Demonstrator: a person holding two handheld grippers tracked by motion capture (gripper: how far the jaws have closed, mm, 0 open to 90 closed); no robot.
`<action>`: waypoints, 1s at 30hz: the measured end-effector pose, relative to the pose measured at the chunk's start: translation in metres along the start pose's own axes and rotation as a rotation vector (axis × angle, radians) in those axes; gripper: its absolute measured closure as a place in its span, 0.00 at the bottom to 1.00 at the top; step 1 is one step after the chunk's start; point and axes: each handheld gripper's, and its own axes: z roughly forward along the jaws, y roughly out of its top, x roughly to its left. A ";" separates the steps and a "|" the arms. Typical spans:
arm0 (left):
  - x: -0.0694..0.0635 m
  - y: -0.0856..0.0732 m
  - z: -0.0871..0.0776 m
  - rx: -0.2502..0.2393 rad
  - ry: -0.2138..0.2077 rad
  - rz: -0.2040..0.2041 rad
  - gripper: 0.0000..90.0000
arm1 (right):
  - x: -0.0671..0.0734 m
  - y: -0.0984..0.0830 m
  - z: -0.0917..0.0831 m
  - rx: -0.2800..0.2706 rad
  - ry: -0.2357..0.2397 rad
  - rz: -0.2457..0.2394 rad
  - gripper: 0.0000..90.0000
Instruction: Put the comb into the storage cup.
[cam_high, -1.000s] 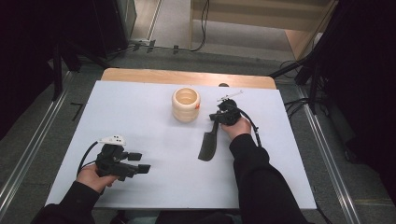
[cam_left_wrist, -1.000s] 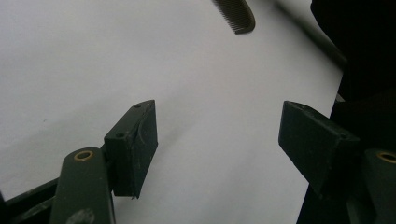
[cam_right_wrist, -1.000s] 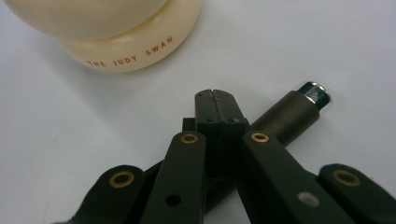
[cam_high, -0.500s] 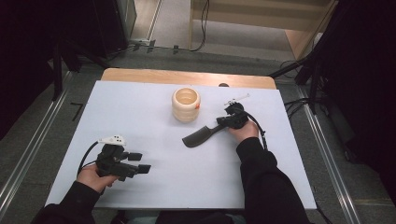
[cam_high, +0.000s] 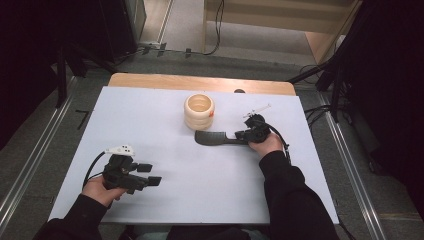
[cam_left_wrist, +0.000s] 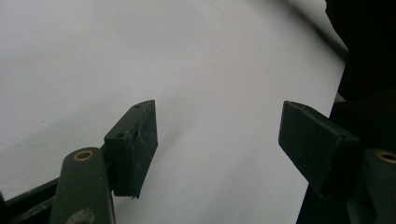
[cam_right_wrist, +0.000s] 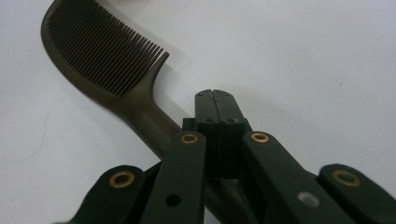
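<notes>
- Jaws on the right gripper (cam_right_wrist: 215, 100) are pressed flat together, pads meeting with no gap, and the dark comb's (cam_right_wrist: 109, 70) handle runs underneath them, so it looks pinched at the handle, though the actual contact spot is hidden under the jaws.
- Comb teeth are fine and closely packed, fanning off a curved spine; in the right gripper view the toothed head sticks out to the upper left of the closed jaws.
- From the high view the right gripper (cam_high: 245, 135) sits right of centre on the table, with the comb (cam_high: 215, 138) lying flat and pointing left from it.
- Comb's head end is just below the cream ribbed cup (cam_high: 199, 111), near it but not touching as far as I can tell.
- Cup stands upright, open top facing up, toward the far side of the white tabletop (cam_high: 150, 125).
- Left gripper (cam_high: 152, 175) is well apart from all that, down at the near left, held low over the table by the person's left hand (cam_high: 100, 187).
- Its 2 jaws stand wide apart in the left gripper view, nothing between them, just plain white surface.
- Cable trails from each gripper back toward the sleeves.
- Strip of wooden edge (cam_high: 200, 82) shows past the white top at the far side.
</notes>
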 end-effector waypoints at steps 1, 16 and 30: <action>0.000 0.000 0.000 0.005 0.002 0.002 0.32 | 0.000 -0.001 -0.001 0.005 0.004 -0.008 0.97; -0.001 0.000 0.000 0.000 0.000 0.002 0.32 | 0.018 -0.021 -0.009 0.051 0.066 -0.057 0.97; -0.002 0.001 0.000 -0.001 0.001 0.005 0.32 | 0.047 -0.036 -0.014 0.056 0.124 -0.095 0.97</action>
